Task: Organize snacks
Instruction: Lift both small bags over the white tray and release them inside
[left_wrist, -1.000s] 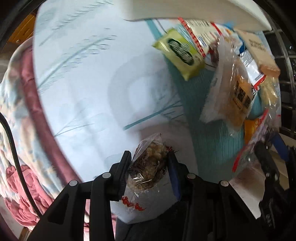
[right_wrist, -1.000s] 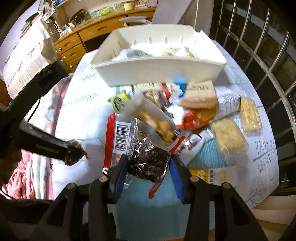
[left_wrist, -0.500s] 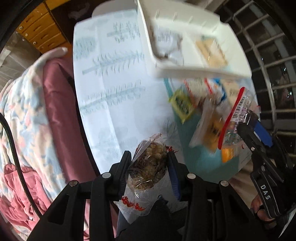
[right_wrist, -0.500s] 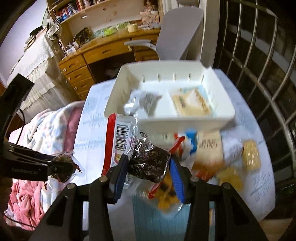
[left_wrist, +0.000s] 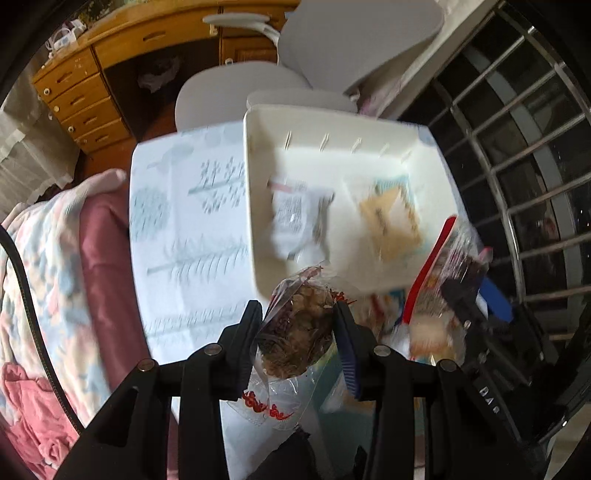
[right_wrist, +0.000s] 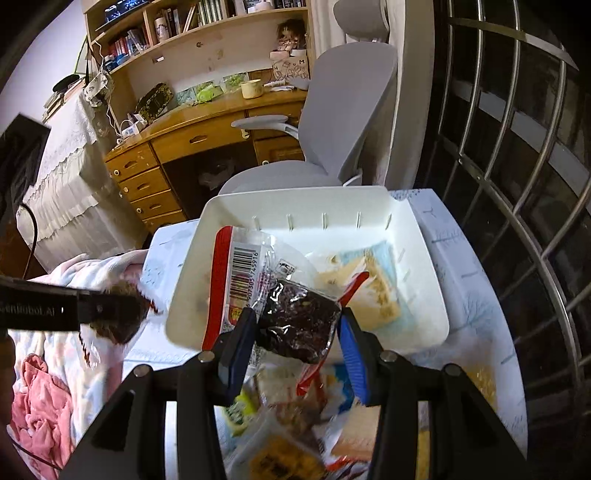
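My left gripper (left_wrist: 297, 314) is shut on a clear packet of light brown grain cake (left_wrist: 299, 332), held in the air near the front edge of the white bin (left_wrist: 258, 206). My right gripper (right_wrist: 297, 323) is shut on a clear packet with a red stripe and a dark seed bar (right_wrist: 299, 317), held above the white bin's (right_wrist: 424, 236) near side. Inside the bin lie a white wrapped snack (left_wrist: 295, 218) and a tan cracker packet (left_wrist: 388, 218). In the right wrist view the left gripper (right_wrist: 144, 308) comes in from the left. In the left wrist view the right gripper (left_wrist: 471, 291) shows at right.
Several loose snack packets (right_wrist: 280, 424) lie on a teal mat under my right gripper. The small table has a white leaf-print cloth (left_wrist: 188, 229). A grey office chair (right_wrist: 332, 122) and wooden desk (right_wrist: 192, 136) stand beyond; a metal window grille (right_wrist: 517, 184) runs along the right; bedding (left_wrist: 40, 280) lies left.
Both grippers have risen and moved toward the white bin, each keeping its packet. The bin's inside has come into view, and the loose snack pile has dropped below the fingers.
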